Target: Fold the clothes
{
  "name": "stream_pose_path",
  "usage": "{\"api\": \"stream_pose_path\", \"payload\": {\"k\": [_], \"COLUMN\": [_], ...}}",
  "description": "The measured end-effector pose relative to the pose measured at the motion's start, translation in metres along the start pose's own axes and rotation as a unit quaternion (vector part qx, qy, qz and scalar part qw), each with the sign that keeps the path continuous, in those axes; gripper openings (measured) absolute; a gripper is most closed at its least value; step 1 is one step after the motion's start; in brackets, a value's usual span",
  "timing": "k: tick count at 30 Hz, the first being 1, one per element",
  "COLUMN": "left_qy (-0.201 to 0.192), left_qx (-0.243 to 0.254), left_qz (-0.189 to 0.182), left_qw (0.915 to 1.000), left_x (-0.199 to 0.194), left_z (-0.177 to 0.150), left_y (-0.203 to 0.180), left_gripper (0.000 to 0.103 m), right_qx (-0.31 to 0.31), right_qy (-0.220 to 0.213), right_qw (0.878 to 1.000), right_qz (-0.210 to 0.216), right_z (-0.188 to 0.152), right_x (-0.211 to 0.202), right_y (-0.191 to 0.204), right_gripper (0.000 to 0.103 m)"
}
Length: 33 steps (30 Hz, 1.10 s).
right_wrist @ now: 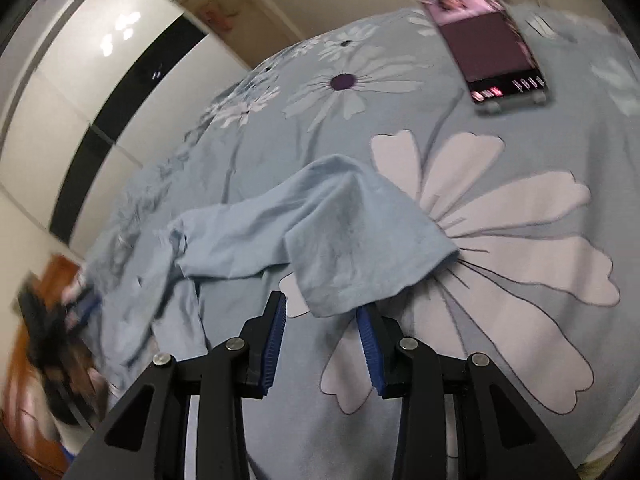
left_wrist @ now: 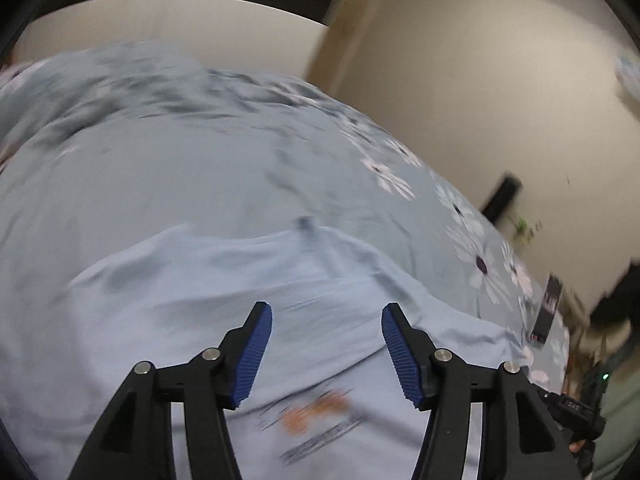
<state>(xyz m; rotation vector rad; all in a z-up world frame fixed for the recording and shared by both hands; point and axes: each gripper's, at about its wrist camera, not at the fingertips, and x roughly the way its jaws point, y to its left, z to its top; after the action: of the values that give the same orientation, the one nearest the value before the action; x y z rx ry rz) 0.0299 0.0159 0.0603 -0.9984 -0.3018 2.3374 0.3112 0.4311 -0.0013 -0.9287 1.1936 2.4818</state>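
A light blue shirt (left_wrist: 248, 292) with an orange and dark print (left_wrist: 316, 408) lies on a blue-grey floral bedspread (left_wrist: 160, 160). My left gripper (left_wrist: 326, 306) hovers over the shirt, open, with no cloth between its blue pads. In the right wrist view a rumpled sleeve (right_wrist: 340, 232) of the shirt stretches across the bedspread (right_wrist: 500, 220). The sleeve's hem reaches my right gripper (right_wrist: 322, 304) and covers the tip of its right finger. Its jaws stand partly apart, the pads do not press on the cloth, and bedspread shows between them.
A phone (right_wrist: 488, 40) with a lit screen leans on a stand at the far side of the bed; it shows as the phone (left_wrist: 546, 312) at the right edge. A white wardrobe with a black stripe (right_wrist: 120, 80) stands left. Beige wall (left_wrist: 460, 80) lies beyond the bed.
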Motion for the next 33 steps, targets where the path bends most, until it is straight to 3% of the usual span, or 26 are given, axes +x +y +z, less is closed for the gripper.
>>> {"api": "stream_pose_path", "payload": {"k": [2, 4, 8, 12, 13, 14, 15, 19, 23, 26, 30, 33], "left_qy": [-0.015, -0.030, -0.064, -0.084, -0.084, -0.083, -0.082, -0.073, -0.060, -0.048, -0.039, -0.032], "left_qx": [-0.027, -0.054, -0.095, -0.099, -0.100, -0.101, -0.102, -0.111, -0.121, -0.127, -0.132, -0.135], "left_qz": [0.012, 0.026, 0.015, 0.015, 0.015, 0.016, 0.016, 0.017, 0.010, 0.005, -0.016, -0.004], "left_qw": [0.9994, 0.9977, 0.9933, 0.9914, 0.9913, 0.9912, 0.9912, 0.9911, 0.9908, 0.9907, 0.9903, 0.9903], "left_x": [-0.022, -0.042, -0.077, -0.100, -0.104, -0.108, -0.109, -0.109, -0.101, -0.088, -0.075, -0.072], "left_z": [-0.011, -0.021, -0.027, -0.036, -0.039, -0.042, -0.044, -0.047, -0.044, -0.041, -0.040, -0.043], "left_y": [0.027, 0.048, 0.072, 0.081, 0.085, 0.088, 0.091, 0.105, 0.120, 0.125, 0.130, 0.134], "left_gripper": [0.062, 0.062, 0.062, 0.063, 0.063, 0.063, 0.063, 0.063, 0.063, 0.063, 0.063, 0.063], "right_qx": [0.032, 0.060, 0.129, 0.192, 0.204, 0.211, 0.207, 0.157, 0.026, -0.046, -0.105, -0.185], "right_qy": [-0.008, -0.010, -0.019, -0.050, -0.063, -0.071, -0.074, -0.089, -0.105, -0.071, -0.032, -0.005], "right_qw": [0.999, 0.998, 0.991, 0.979, 0.976, 0.974, 0.975, 0.984, 0.994, 0.996, 0.994, 0.983], "right_qz": [0.027, 0.021, 0.026, 0.042, 0.045, 0.042, 0.035, 0.005, -0.017, -0.030, -0.020, 0.003], "right_z": [0.001, 0.004, 0.008, 0.007, 0.008, 0.009, 0.014, 0.042, 0.095, 0.119, 0.112, 0.091], "right_x": [-0.006, -0.007, -0.003, 0.000, -0.002, -0.003, -0.006, -0.024, -0.064, -0.070, -0.062, -0.035], "right_y": [-0.010, -0.017, -0.034, -0.042, -0.044, -0.045, -0.043, -0.021, 0.053, 0.113, 0.183, 0.260], "right_gripper": [0.041, 0.049, 0.049, 0.048, 0.037, 0.018, 0.009, 0.003, 0.003, 0.002, 0.003, 0.003]}}
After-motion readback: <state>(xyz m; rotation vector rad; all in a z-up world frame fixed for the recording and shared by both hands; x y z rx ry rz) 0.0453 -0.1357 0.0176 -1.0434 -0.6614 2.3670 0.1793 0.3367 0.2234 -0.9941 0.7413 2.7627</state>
